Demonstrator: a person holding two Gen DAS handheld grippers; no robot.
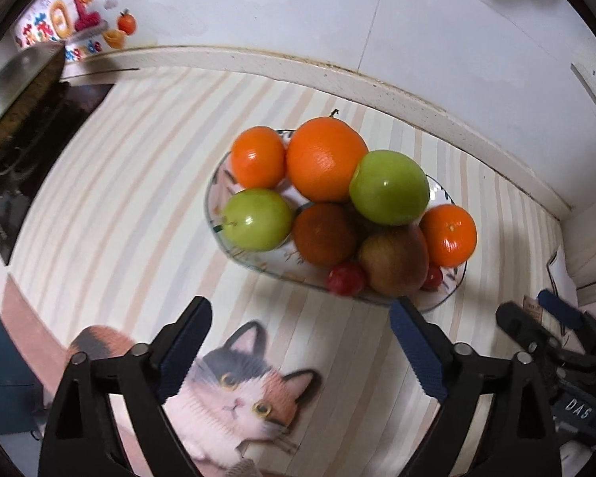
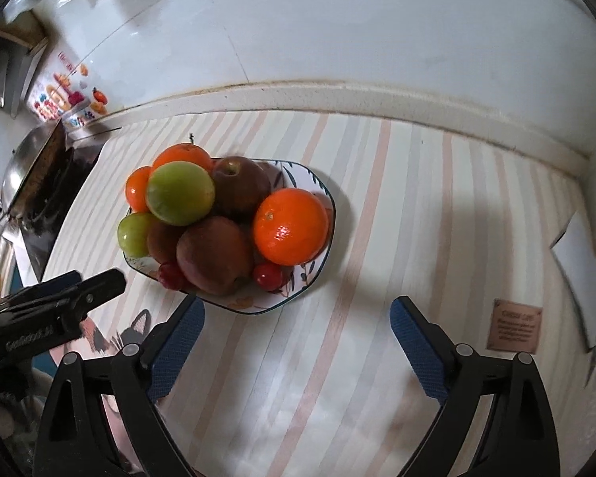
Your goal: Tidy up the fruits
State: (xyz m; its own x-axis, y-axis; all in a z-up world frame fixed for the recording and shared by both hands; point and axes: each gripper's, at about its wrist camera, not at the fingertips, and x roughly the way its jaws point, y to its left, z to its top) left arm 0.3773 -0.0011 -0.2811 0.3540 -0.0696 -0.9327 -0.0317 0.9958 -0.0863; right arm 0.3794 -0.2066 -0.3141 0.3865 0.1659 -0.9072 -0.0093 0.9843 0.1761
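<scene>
Striped mat (image 2: 377, 206) under both hovering, spread fingers (image 1: 186, 338).

Plate (image 1: 451, 198): most of its surface is covered by the piled fruits; only the rim shows.
Brown fruit (image 1: 324, 232): blurred, its kind cannot be told (kiwi or other).
Small red fruits (image 1: 345, 278): partly hidden behind the bigger fruit; the second one (image 1: 433, 277) shows only a sliver.
Wok (image 1: 16, 91): cut off by the left edge.
Label (image 2: 514, 330): its text is too small to read.
Cat picture (image 1: 242, 393): partly covered by the gripper fingers (image 1: 186, 342).
</scene>
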